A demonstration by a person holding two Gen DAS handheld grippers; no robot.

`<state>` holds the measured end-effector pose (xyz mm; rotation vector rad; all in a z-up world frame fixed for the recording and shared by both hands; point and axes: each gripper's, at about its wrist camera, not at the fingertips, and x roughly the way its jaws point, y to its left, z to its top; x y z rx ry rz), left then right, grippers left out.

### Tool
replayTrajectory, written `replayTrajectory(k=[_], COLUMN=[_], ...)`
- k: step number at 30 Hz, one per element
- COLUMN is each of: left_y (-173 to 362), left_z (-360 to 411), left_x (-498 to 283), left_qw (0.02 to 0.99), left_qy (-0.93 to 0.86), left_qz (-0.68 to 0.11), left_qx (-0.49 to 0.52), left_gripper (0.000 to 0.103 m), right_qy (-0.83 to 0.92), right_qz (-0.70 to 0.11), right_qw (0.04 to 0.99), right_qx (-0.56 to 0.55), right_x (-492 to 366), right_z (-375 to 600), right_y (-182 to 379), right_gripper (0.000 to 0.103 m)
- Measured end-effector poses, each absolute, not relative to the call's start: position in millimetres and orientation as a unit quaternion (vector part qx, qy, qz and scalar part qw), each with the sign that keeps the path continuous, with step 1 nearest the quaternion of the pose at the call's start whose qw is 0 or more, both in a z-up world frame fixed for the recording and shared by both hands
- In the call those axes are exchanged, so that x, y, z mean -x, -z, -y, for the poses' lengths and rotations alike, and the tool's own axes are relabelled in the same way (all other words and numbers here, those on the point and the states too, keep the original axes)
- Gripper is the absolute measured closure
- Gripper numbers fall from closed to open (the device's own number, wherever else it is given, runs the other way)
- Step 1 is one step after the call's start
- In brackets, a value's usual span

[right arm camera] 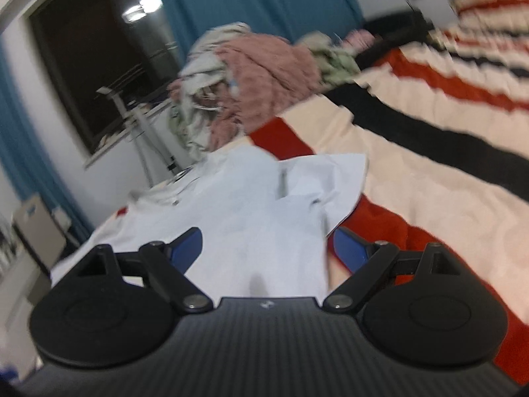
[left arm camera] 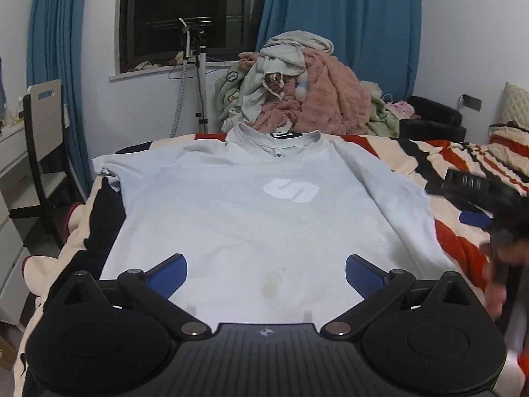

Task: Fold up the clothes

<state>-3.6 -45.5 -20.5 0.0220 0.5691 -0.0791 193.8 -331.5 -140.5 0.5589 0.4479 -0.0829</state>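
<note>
On the bed with the red, black and cream striped fleece blanket [left arm camera: 413,152], a pale blue short-sleeved cotton T-shirt with a white S logo on the chest [left arm camera: 264,218] lies spread face up, collar at the far edge, hem nearest the cameras. The left tool [left arm camera: 266,273] hangs over the near hem with its blue-padded fingers [left arm camera: 172,273] spread wide and nothing between them. The right tool [right arm camera: 267,248] is also released, its fingers wide apart over the shirt's right side, just short of the right sleeve [right arm camera: 334,182], which lies rumpled and partly folded on itself.

The main risk is that sleeve: if the right tool pinches it as it lies, it is likely to catch one layer or a crease, and the fold would come out skewed. The right wrist view is smeared with motion, so a hasty closing may miss the cloth or bite into the blanket beneath. The left sleeve [left arm camera: 105,168] hangs near the bed's left edge and could slide off if the shirt is dragged. A yellowish stain [left arm camera: 272,284] sits near the hem. The heap of unfolded pink and cream laundry [left arm camera: 297,82] beyond the collar is close enough to snag.
</note>
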Motion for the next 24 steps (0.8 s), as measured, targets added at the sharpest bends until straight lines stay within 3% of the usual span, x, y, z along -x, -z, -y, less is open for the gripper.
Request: replayTrajectory(k=[4, 8, 12, 14, 15, 16, 24], left_y=[24.5, 36.4, 51.9, 59.6, 63.3, 66.4, 83.5], left_z=[39.6, 34.0, 32.2, 30.0, 29.0, 26.9, 22.3], left_x=[-4.3, -22.9, -41.9, -52.7, -57.4, -62.2, -82.8], left_qw=[0.957, 0.953, 0.952, 0.948, 0.946, 0.944, 0.940], left_qy=[0.046, 0.048, 0.053, 0.057, 0.057, 0.056, 0.041], left_qz=[-0.287, -0.295, -0.298, -0.309, -0.313, -0.319, -0.333], left_qx=[0.015, 0.042, 0.048, 0.053, 0.057, 0.062, 0.066], left_gripper=[0.000, 0.000, 0.000, 0.000, 0.000, 0.000, 0.000], right_qy=[0.066, 0.100, 0.097, 0.086, 0.084, 0.082, 0.136], right_qz=[-0.237, -0.263, -0.246, -0.263, -0.270, -0.276, -0.192], right_qw=[0.905, 0.874, 0.893, 0.909, 0.918, 0.926, 0.966], right_qx=[-0.348, -0.396, -0.364, -0.310, -0.278, -0.245, -0.104], right_x=[-248.0, -301.0, -342.8, -368.9, -379.9, -390.8, -457.2], right_z=[381.1, 419.0, 421.7, 410.7, 405.6, 400.6, 428.8], right_y=[169.4, 214.3, 226.4, 218.6, 212.1, 205.4, 129.5], right_gripper=[0.015, 0.027, 0.033, 0.072, 0.078, 0.097, 0.096])
